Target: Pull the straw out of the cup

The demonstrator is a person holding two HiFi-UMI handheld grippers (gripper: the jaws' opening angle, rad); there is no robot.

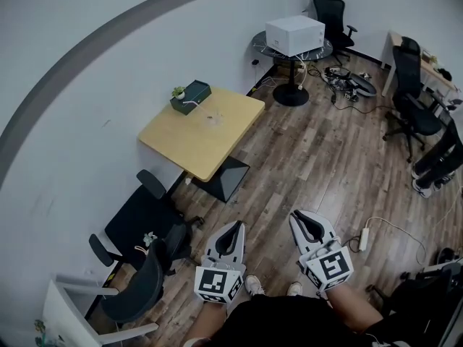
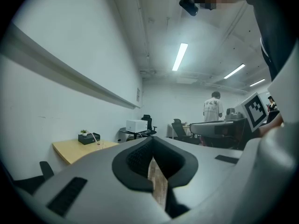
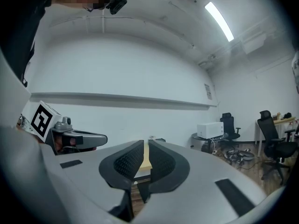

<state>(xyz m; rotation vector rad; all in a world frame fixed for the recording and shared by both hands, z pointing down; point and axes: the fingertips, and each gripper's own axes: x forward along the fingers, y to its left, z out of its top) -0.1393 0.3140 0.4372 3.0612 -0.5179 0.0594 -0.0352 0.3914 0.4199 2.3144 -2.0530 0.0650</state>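
The surface point(image 1: 189, 142) is a square top of pale, smooth wood on a dark block foot, set against a plain white wall with a grey band point(image 1: 87, 45) running along it; the floor point(image 1: 318, 157) is brown plank laminate with a streaked grain. A dark green box point(image 1: 192, 95) with a small potted plant point(image 1: 178, 90) on it stands at the wall edge of the surface. The cup point(image 2: 101, 144) stands near that box, small and clear in the left gripper view, with the thin pale straw point(image 2: 96, 138) leaning out of it; both are well apart from the two grippers. A black chair point(image 1: 145, 226) sits just beside the surface. Farther back, a white boxy appliance point(image 1: 294, 35) rests on a round glass table point(image 1: 324, 49), and black office chairs point(image 1: 412, 103) stand at the room's far side. A white power strip point(image 1: 363, 239) lies on the floor, and a person in a white shirt point(image 2: 212, 108) stands far off under strip lights.

The left gripper point(image 1: 236, 227) is held level over the floor, its grey moulded jaws drawn together; only a slit of floor shows between the ribbed black pads point(image 2: 138, 157), and it holds nothing. The right gripper point(image 1: 299, 216) is level alongside it; its jaws are closed to a thin slit with nothing between the pads point(image 3: 124, 161).
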